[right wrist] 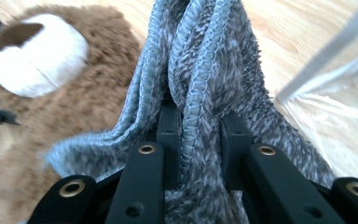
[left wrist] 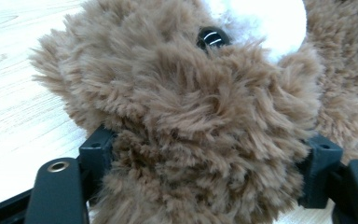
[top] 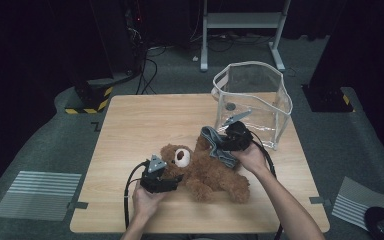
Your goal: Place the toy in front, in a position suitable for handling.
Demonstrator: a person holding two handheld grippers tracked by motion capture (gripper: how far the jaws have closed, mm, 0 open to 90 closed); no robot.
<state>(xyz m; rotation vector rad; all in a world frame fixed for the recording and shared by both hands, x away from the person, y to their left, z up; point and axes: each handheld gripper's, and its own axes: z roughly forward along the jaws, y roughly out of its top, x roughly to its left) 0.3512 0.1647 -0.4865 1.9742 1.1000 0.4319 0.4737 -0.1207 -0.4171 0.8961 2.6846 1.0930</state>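
Dark room, pale table [top: 130, 125]: right gripper [top: 234, 138] pinches the grey cloth [top: 215, 142] over the bear [top: 205, 172] — left gripper [top: 162, 181] straddles its head, jaws wide — clear bag [top: 252, 100] unfilled.

A brown plush bear [top: 207, 172] with a white muzzle and dark brown nose lies on my pale wood-grain table [top: 130, 130]. My black right tongs [right wrist: 198, 135] carry a grey knitted cloth [right wrist: 200, 60]. Behind stands a clear bag [top: 252, 97] edged in white; my left tongs [top: 172, 180] are black too.
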